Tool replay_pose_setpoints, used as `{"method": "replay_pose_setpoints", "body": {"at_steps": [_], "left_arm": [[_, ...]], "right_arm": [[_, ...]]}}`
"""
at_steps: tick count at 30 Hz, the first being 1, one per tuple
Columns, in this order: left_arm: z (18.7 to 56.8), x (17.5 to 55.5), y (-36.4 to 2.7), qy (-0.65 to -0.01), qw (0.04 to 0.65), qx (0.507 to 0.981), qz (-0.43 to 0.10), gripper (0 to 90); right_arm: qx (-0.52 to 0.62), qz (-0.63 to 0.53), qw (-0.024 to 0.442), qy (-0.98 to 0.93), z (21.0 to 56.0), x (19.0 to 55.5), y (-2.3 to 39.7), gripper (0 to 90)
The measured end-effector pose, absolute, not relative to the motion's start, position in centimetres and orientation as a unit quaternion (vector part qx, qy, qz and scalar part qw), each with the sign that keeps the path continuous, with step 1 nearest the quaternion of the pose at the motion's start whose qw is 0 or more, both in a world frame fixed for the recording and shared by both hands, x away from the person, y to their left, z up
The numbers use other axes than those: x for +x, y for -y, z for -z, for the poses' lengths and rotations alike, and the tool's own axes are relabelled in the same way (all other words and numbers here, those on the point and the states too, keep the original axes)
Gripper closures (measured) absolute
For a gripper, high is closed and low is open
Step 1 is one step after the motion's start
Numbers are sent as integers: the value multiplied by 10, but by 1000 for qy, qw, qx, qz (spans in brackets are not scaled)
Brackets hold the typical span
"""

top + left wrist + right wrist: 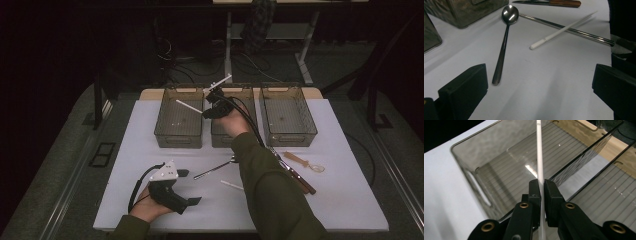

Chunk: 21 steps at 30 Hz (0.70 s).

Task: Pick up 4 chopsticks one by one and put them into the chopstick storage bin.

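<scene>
My right gripper (pixel 214 107) (pixel 541 185) is shut on a white chopstick (pixel 187 105) (pixel 539 150), near the back of the table. The stick's far end reaches out over the left clear bin (pixel 178 139) (pixel 472 178). At the front left my left gripper (pixel 191 186) (pixel 537 87) rests low over the white tabletop, jaws wide apart with nothing between them. Ahead of it lie a steel spoon (pixel 215 169) (pixel 504 42) and a second white chopstick (pixel 232 185) (pixel 562 31), which crosses a pair of metal chopsticks (pixel 594 37).
Three clear bins stand in a row at the back: left, middle (pixel 226 140) (pixel 616 195) and right (pixel 288 131). Wooden-handled cutlery (pixel 299 178) (pixel 564 3) and a small wooden-handled scoop (pixel 302 161) lie right of centre. The right sleeve (pixel 272 195) crosses the table's middle.
</scene>
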State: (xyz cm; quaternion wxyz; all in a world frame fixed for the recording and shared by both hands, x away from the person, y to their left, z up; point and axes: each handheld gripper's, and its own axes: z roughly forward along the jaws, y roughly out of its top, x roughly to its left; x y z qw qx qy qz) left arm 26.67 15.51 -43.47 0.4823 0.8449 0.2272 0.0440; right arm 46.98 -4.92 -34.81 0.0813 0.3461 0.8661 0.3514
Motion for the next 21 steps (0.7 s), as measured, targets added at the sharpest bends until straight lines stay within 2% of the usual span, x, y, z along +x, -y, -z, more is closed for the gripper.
{"method": "replay_pose_setpoints", "body": {"at_steps": [21], "left_arm": [[434,267,-157,-228,488,842,-42,0]], "right_arm": [[373,-330,82,-863,369,499,5,845]]}}
